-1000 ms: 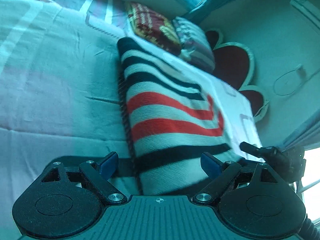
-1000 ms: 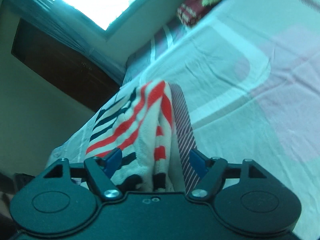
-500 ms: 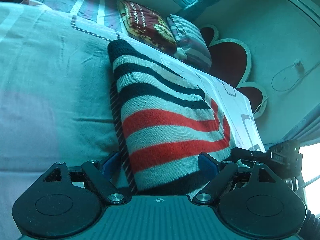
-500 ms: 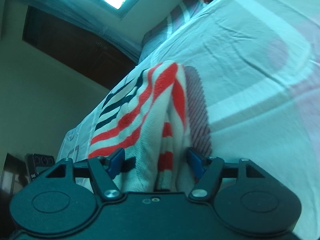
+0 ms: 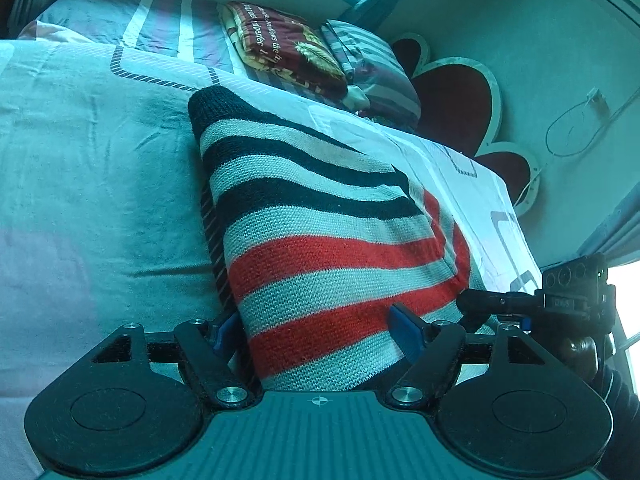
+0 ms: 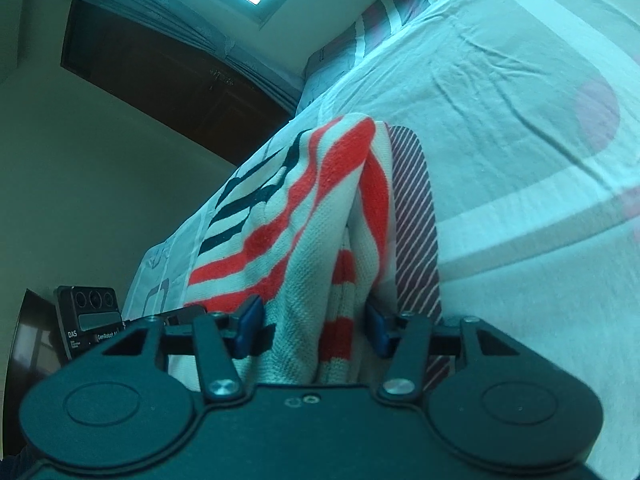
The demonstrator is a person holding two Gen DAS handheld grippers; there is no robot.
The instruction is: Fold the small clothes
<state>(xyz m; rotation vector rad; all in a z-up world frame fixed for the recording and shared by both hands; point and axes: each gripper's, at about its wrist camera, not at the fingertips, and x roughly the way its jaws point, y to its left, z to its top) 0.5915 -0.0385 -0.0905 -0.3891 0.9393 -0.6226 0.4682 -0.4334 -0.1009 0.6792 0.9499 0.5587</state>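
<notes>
left gripper [image 5: 316, 330] sits low over the bed, and the striped knit garment [image 5: 320, 240] runs right up between its two blue fingertips [image 5: 406, 332] and on ahead of them, black bands at the far end, red bands close in. its jaws have just been closing, and the folded edge of the knit fills the gap between them: the right-hand pad lies against the cloth, the left-hand pad is half hidden behind the knit's edge, so whether the fingers truly pinch the cloth or only flank it, i cannot tell

out past the right fingertip, the other gripper's black body shows at the garment's near corner. ahead and beyond the fingers, a maroon printed blanket [image 5: 280, 46] and a striped pillow [image 5: 372, 68] lie at the head of the bed, with a dark red scalloped headboard [image 5: 452, 100] to the right of them

over to the right gripper [image 6: 312, 330]: the same garment [image 6: 320, 208] rises in a bunched ridge straight between its fingers [image 6: 250, 330], red and white folds stacked upright. these jaws have just been closing too, and both blue pads sit tight against the sides of the bunch, gripping the cloth. a strip of dark diagonal-striped trim runs along just beside the right finger. the pale bedsheet [image 6: 520, 100] spreads wide to the right of the fingers, wrinkled, with a pink curved patch. to the left of the fingers, the other gripper's camera block peeks in low, and a dark wooden wardrobe [image 6: 160, 80] stands far ahead under a bright window
</notes>
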